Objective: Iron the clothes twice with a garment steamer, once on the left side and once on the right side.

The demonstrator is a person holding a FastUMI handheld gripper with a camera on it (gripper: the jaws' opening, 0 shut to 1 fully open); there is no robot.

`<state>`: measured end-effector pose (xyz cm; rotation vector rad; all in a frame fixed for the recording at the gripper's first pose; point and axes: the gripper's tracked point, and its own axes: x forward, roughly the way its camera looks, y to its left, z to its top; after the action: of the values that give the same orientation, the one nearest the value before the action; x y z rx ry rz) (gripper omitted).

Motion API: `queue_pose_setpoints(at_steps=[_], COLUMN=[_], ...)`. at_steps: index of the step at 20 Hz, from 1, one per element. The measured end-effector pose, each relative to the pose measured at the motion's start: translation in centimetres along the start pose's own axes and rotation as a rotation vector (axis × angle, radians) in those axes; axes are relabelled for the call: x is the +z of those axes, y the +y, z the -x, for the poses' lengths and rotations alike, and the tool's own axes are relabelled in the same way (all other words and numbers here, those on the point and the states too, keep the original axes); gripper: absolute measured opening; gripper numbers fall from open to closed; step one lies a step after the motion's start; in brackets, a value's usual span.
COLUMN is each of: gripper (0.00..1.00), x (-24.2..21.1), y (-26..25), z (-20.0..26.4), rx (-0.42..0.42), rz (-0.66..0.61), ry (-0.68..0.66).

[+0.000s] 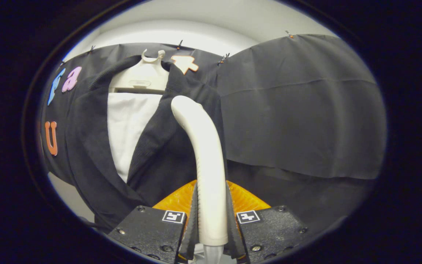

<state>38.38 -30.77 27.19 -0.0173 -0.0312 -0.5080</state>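
My gripper is shut on the cream-white garment steamer, both fingers pressing on its handle. The handle runs up from between the fingers and curves forward at the top, where its head meets the right front panel of a black jacket. The jacket hangs open on a white hanger over a white shirt. The steamer's head sits high on the jacket's right lapel, near the shoulder. The face of the head is hidden against the fabric.
Black cloth covers the booth wall behind and to the right of the jacket. A white wall shows above the cloth. A strip of pale wall shows below the jacket's left hem.
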Motion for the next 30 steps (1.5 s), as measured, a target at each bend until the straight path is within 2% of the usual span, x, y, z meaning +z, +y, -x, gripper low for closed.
queue_pose_setpoints(at_steps=[9, 18, 30], gripper=[0.39, 0.38, 0.38], x=[-5.8, -10.0, -17.9], y=[0.8, 2.8, 4.1], z=[1.0, 2.4, 3.8], rx=[-0.003, 0.029, 0.06], rz=[0.05, 0.115, 0.162], ry=[0.076, 0.129, 0.257])
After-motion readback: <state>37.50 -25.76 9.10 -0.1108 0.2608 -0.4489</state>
